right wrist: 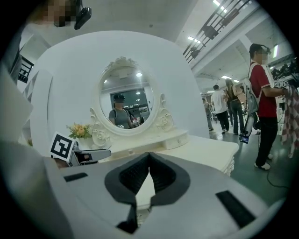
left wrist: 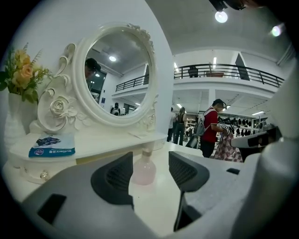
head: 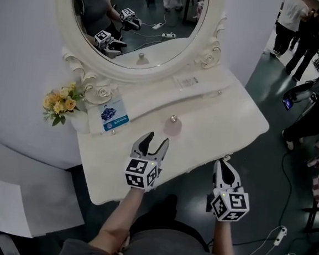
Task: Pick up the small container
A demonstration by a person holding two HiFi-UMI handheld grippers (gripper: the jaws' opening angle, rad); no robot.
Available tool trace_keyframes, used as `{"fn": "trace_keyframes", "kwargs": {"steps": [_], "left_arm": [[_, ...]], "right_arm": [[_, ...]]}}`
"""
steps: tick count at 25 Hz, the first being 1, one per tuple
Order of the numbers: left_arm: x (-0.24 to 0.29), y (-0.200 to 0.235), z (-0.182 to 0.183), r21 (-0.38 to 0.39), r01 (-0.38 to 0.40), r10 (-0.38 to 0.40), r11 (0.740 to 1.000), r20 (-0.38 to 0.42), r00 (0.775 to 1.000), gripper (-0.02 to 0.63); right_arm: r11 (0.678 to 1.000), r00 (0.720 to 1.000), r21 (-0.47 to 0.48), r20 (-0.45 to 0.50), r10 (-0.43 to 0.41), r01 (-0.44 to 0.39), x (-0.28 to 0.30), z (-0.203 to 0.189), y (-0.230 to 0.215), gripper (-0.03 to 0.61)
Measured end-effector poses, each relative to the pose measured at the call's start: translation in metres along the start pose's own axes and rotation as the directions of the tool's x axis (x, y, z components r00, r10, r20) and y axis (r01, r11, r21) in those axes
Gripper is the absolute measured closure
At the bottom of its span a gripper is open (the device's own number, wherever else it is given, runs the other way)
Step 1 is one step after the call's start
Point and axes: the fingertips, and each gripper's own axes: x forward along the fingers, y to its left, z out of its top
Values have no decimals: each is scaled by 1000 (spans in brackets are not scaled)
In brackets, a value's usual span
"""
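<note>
The small container (head: 172,125) is a pale pink bottle with a narrow neck, standing on the white vanity table (head: 215,121). In the left gripper view the bottle (left wrist: 143,171) stands a little beyond the jaws, on the line between them. My left gripper (head: 156,141) is open over the table, just short of the bottle, with nothing between its pads. My right gripper (head: 224,164) is shut and empty, hovering at the table's front right edge. Seen from the right gripper view, its tips (right wrist: 149,155) meet.
An oval mirror (head: 138,22) in an ornate white frame stands at the back of the table. Yellow flowers (head: 59,102) and a blue card (head: 114,117) sit at the left. People stand on the dark floor to the right, where cables (head: 274,240) lie.
</note>
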Motion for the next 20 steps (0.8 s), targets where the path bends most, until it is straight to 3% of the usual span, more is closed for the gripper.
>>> {"fn": "trace_keyframes", "kwargs": {"steps": [20], "left_arm": [[65,1,-10,42,24,-21,999,-74,997,387]], "right_arm": [[999,999,27,-5,-45,45,24,6,-22,574]]}}
